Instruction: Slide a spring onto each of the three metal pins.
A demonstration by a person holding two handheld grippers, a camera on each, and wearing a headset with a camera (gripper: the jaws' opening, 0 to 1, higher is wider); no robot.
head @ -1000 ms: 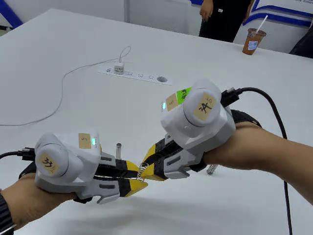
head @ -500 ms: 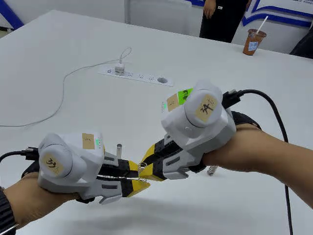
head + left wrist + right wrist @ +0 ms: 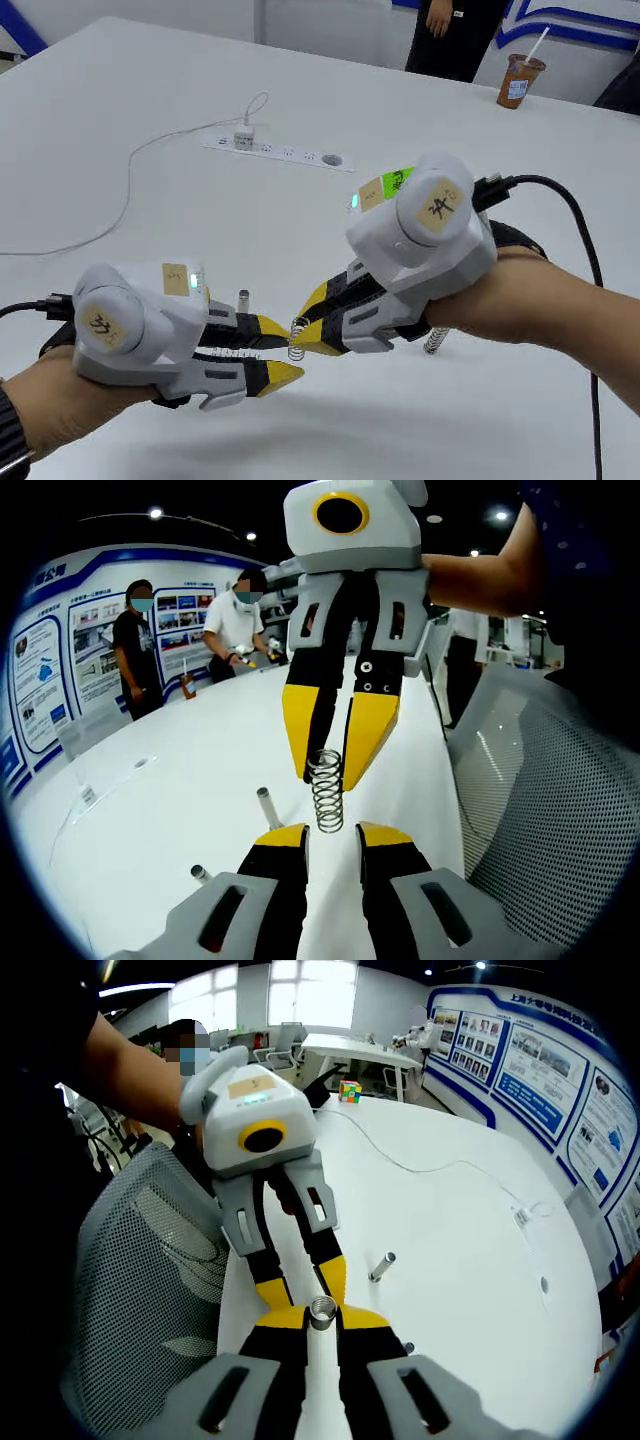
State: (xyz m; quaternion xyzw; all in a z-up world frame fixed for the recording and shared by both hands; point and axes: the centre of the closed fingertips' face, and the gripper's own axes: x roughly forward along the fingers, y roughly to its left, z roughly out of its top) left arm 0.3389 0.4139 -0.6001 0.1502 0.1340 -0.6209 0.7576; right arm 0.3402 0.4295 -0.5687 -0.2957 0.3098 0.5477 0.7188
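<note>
Currently the white table (image 3: pixel 150 90) carries all the parts; the upright pin (image 3: pixel 243 301) is taken as reference. The right gripper (image 3: pixel 298 330) reaches in from the pin's right, its jaws closed on one spring (image 3: pixel 325 790). It pinches the spring at one end, so the rest of the coil sticks out past the yellow fingertips (image 3: pixel 368 720). The left gripper (image 3: pixel 295 352) sits just on the near side of the pin, jaws parted a little and gripping nothing that can be seen. The spring's free end lies in the gap between the left tips; whether it touches them cannot be told. Judgement: the grippers meet tip to tip so the left can steady or take the coil before it is lined up with a pin. A second pin (image 3: pixel 200 872) stands near the reference pin; both are bare. A spare spring (image 3: pixel 433 343) lies well to the pin's right, by the right gripper's body.
</note>
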